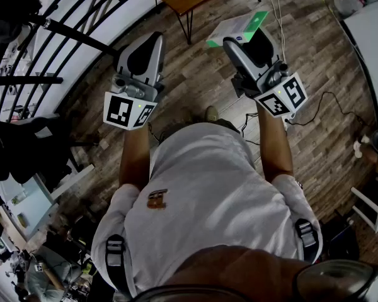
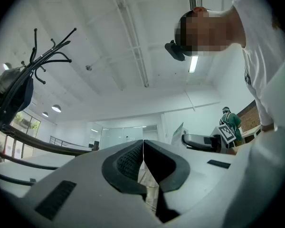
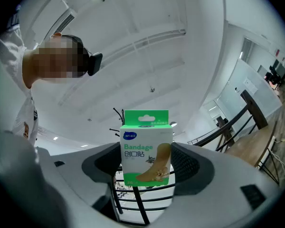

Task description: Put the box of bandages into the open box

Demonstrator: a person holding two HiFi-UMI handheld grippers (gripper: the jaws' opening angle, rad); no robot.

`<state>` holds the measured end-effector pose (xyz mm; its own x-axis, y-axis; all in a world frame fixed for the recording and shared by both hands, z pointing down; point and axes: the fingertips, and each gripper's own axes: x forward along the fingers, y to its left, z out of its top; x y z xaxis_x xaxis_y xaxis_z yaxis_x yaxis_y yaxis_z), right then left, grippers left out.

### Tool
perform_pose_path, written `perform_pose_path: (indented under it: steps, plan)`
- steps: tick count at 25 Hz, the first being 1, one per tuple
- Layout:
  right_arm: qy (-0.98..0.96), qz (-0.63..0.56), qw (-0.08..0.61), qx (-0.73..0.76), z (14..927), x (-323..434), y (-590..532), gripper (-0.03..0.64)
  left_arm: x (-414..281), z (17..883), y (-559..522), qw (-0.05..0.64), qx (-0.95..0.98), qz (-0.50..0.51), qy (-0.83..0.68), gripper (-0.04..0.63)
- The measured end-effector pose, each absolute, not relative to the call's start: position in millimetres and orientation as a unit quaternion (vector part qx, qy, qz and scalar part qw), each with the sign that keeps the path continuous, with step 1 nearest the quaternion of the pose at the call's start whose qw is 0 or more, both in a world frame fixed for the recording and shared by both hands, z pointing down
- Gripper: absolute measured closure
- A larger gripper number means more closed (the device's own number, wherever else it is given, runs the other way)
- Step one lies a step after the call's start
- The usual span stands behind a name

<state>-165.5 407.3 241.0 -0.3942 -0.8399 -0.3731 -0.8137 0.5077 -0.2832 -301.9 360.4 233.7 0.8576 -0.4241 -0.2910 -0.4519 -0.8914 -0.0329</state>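
All plank floor, white ceiling; R claw grips bandage box, L claw shut.

In the head view, the right gripper hides perhaps half the bandage box.

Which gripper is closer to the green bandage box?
Right. The right gripper holds the bandage box between its jaws, with the pads pressing on its sides. The left gripper is off to the box's left, apart from it, jaws together and empty.
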Motion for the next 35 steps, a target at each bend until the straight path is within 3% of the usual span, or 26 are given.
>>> perform_pose_path:
  steps: [20, 35]
  plan:
    - [0.836, -0.032, 0.242, -0.491, 241, -148, 412, 0.319, -286, 235, 368, 0.05, -0.961, 0.137, 0.235, 0.574]
    - [0.842, -0.031, 0.239, -0.483, 247, -78, 410, 0.319, -220, 239, 361, 0.064, -0.959, 0.125, 0.244, 0.574]
